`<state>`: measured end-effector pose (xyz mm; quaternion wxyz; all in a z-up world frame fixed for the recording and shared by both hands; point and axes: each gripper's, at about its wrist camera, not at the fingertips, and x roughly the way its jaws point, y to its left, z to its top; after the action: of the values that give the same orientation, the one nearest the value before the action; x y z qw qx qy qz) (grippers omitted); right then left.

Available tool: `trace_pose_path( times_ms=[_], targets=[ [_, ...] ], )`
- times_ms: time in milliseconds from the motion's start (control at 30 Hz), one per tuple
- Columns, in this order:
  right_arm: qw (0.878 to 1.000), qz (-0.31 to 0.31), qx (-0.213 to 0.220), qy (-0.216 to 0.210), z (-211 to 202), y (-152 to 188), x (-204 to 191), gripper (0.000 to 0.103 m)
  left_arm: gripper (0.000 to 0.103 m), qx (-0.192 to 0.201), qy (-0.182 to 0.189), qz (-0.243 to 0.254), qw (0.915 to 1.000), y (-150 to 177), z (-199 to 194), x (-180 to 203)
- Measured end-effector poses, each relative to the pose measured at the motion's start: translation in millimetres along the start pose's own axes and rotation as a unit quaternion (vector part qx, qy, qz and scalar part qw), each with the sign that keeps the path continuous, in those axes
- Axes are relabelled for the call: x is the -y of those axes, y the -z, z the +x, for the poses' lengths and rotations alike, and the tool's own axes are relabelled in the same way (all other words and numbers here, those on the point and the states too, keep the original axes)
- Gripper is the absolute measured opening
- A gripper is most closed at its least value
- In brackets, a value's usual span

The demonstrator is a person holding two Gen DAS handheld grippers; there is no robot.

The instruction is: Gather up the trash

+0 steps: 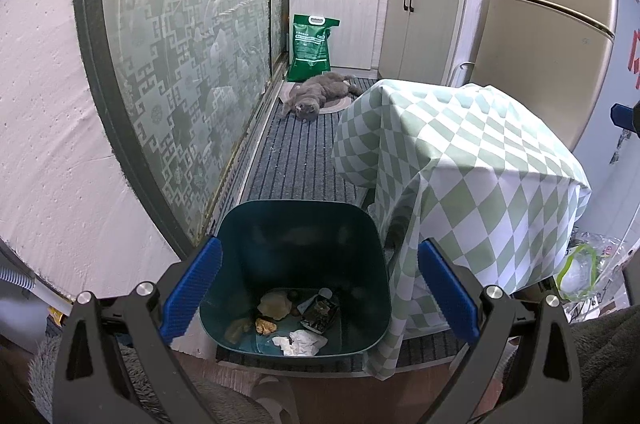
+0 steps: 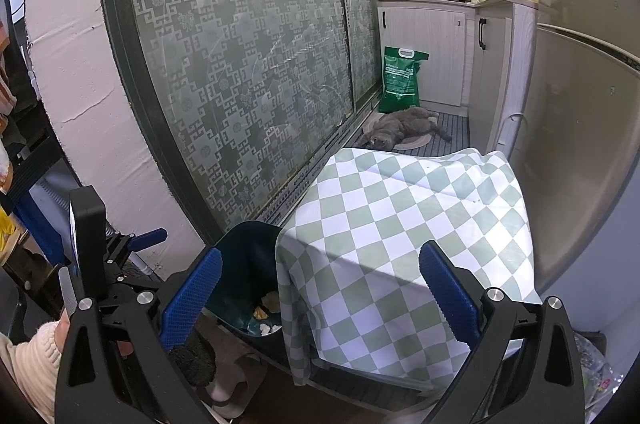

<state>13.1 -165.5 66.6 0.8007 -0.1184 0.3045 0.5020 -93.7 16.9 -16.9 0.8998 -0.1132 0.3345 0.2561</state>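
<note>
A dark teal waste bin (image 1: 296,236) stands on the floor beside a low table under a green and white checked cloth (image 1: 460,159). On the bin's floor lie a crumpled white tissue (image 1: 300,342), yellowish food scraps (image 1: 266,324) and a dark wrapper (image 1: 320,312). My left gripper (image 1: 320,292) hangs open right above the bin with nothing between its blue pads. My right gripper (image 2: 320,298) is open and empty over the near edge of the checked cloth (image 2: 400,224). The bin (image 2: 248,276) shows at its left, half hidden by the cloth.
A grey cat (image 1: 316,93) lies on the striped mat near a green bag (image 1: 312,43). A patterned glass sliding door (image 1: 180,63) runs along the left, cabinets and a fridge (image 1: 548,15) stand at the right. A clear plastic bag (image 1: 584,268) sits right of the table. A sleeve (image 2: 32,364) shows low left.
</note>
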Motion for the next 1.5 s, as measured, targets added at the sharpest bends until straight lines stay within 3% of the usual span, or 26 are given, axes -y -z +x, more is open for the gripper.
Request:
trace_pose_path(
  times_ms=[1500],
  targets=[
    [1.000, 0.002, 0.002, -0.002, 0.2, -1.4, -1.9, 0.100, 0.100, -0.004, 0.009, 0.002, 1.0000, -0.7, -0.5, 4.3]
  ],
)
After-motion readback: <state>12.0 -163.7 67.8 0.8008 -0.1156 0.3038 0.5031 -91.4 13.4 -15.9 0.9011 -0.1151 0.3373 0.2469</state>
